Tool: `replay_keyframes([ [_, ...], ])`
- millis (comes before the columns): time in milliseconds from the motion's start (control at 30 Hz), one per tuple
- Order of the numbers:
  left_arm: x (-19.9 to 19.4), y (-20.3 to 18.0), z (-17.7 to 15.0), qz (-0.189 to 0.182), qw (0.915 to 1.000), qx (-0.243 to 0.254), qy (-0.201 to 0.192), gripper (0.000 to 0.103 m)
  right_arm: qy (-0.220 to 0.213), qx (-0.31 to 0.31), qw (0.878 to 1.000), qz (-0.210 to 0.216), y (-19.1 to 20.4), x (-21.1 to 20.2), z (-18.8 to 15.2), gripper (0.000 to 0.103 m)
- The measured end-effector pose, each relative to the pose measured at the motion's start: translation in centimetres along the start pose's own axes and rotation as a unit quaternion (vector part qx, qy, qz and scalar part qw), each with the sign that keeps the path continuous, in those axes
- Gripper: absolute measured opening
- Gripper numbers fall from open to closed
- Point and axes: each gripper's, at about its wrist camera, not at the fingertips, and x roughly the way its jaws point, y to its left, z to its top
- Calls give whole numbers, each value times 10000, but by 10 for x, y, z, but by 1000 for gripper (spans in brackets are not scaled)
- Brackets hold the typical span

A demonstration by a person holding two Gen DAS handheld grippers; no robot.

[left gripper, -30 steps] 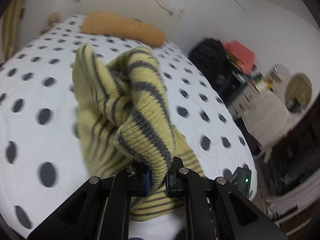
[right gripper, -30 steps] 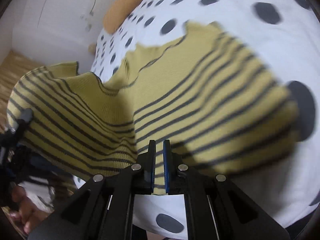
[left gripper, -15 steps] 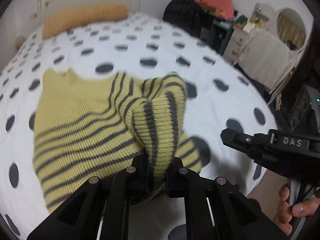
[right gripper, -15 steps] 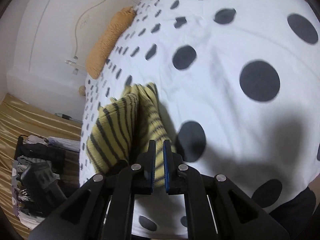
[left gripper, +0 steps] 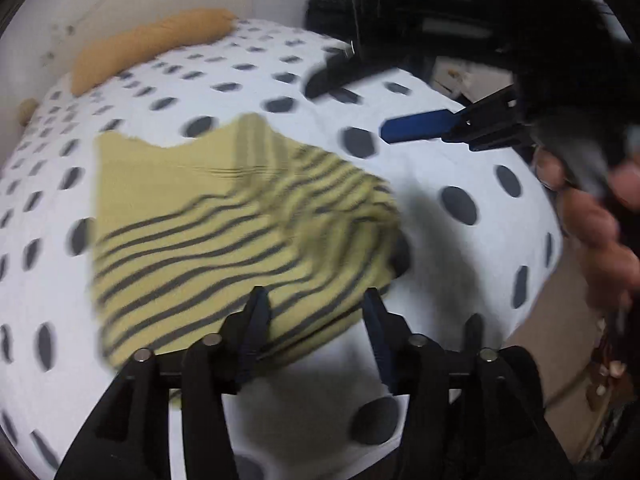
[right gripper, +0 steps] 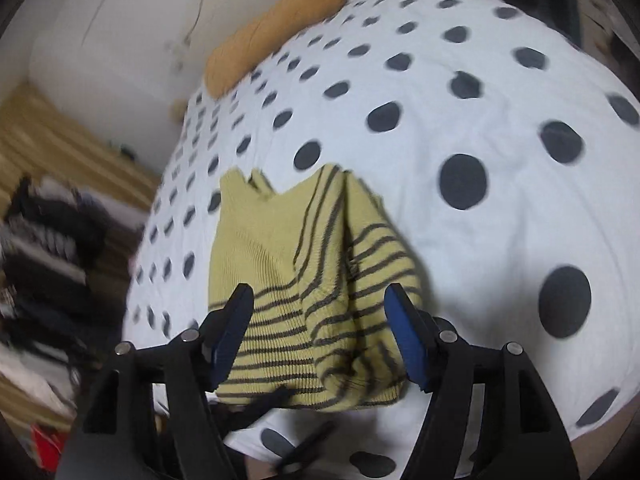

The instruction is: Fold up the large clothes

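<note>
- Yellow knit with dark grey stripes: the sweater [left gripper: 224, 232] lies folded on the bed [left gripper: 460, 280], close to its near edge, plain yellow part toward the far side and striped part toward me.
- One striped flap [right gripper: 372, 248] is turned over along the sweater's right side, seen from my right wrist.
- My left claw [left gripper: 316, 332] has just been opening; its jaws stand apart above the sweater's near hem, gripping nothing.
- My right claw [right gripper: 320, 332] has just been opening too; the blue pads [right gripper: 404, 332] sit either side of the striped hem without pressing it.
- From my left wrist, the right claw hangs blurred over the bed's far right corner, one blue pad showing.
- White bedcover with dark dots spreads under the sweater.
- An orange pillow [left gripper: 152, 44] lies at the bed's far edge by the wall.
</note>
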Motion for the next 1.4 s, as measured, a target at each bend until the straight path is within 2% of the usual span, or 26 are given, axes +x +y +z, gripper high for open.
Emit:
replay_keyframes([
  [67,-13,20,-14,496,9987,-54,-96,60,315,-463,9981,-248,17,22,3,69],
  [100,-16,33,-24,786,9969,-49,-33,60,444,-671,9959,-416,23,34,3,69],
  [133,-15,42,-31,920,9957,-46,52,60,613,-876,9924,-618,28,48,2,69],
  [267,1,64,-56,1041,9935,-15,451,60,1374,-1244,9712,-1500,28,104,-11,68],
  [300,5,65,-58,1051,9933,25,481,60,1522,-1275,9686,-1493,26,111,-17,60],
  [333,10,64,-60,1056,9932,75,482,60,1560,-1275,9707,-1308,26,113,-22,55],
  [400,12,63,-62,1156,9921,154,461,60,1509,-1255,9722,-1278,26,105,-25,30],
  [467,13,67,-61,1217,9915,90,446,60,1426,-1025,9771,-1200,20,91,-23,24],
  [533,14,72,-57,1263,9911,-43,429,63,1402,-880,9780,-1266,15,80,-21,23],
  [633,20,84,-50,1310,9901,-246,445,66,1255,-1349,9629,-1971,23,74,-25,18],
  [667,18,87,-50,1258,9905,-310,449,66,1075,-1515,9574,-2210,30,66,-26,13],
  [700,16,89,-50,1234,9908,-364,427,67,891,-1605,9530,-2412,34,56,-27,13],
  [767,19,93,-52,1280,9901,-375,441,72,638,-1462,9479,-2758,24,37,-27,9],
  [800,25,93,-54,1329,9891,-359,528,72,725,-1137,9511,-2780,5,35,-25,9],
  [867,35,96,-57,1265,9889,-412,667,72,1100,-292,9678,-2245,-43,44,-30,9],
  [900,37,98,-58,1229,9891,-468,668,73,1185,-119,9687,-2179,-56,47,-37,9],
  [933,36,98,-59,1231,9889,-506,663,74,1102,-102,9702,-2157,-56,44,-41,9],
  [1033,34,102,-58,1192,9890,-568,660,74,606,-133,9830,-1730,-36,22,-43,9],
  [1067,34,102,-58,1196,9891,-560,651,74,393,-171,9872,-1538,-27,13,-41,9],
  [1133,34,101,-58,1220,9891,-522,640,74,281,-333,9917,-1205,-8,6,-33,12],
  [1167,34,100,-58,1225,9892,-493,636,74,299,-426,9931,-1053,0,6,-29,20],
  [1233,33,100,-57,1247,9891,-472,623,74,225,-608,9933,-953,16,9,-21,45],
  [1267,33,100,-57,1247,9891,-478,625,74,248,-695,9924,-981,22,13,-17,64],
  [1300,32,101,-57,1236,9891,-490,627,74,311,-767,9912,-1034,27,19,-15,69],
  [1333,32,100,-57,1232,9891,-502,625,74,369,-879,9887,-1160,32,28,-11,69],
  [1400,32,101,-58,1214,9891,-541,631,74,394,-1148,9788,-1648,40,52,-3,71],
])
